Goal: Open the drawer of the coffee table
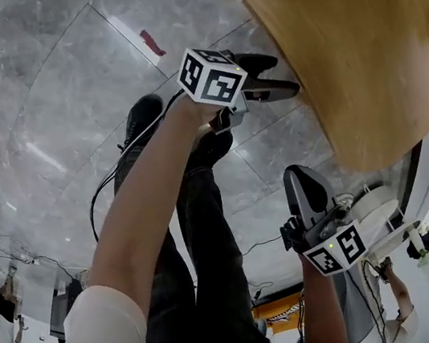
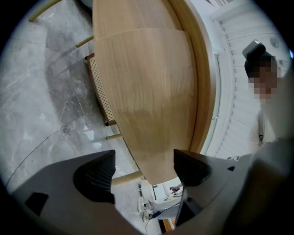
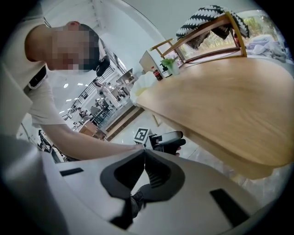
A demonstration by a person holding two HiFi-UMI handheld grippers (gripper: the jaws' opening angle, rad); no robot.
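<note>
Marble floor [image 1: 42, 114], coffee table [image 2: 151, 92] just ahead of L gripper [image 2: 143, 161]

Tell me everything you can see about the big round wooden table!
The light wooden coffee table has a smooth, rounded top with fine grain and a curved side crossed by a seam. Underneath sit a woven cane panel and slim wooden legs on the grey marble floor. The left gripper hovers at its edge, jaws apart, gripping nothing.

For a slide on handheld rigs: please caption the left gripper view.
Left gripper, jaws apart, points at the rounded end of the wooden coffee table, with grey marble floor below.
</note>
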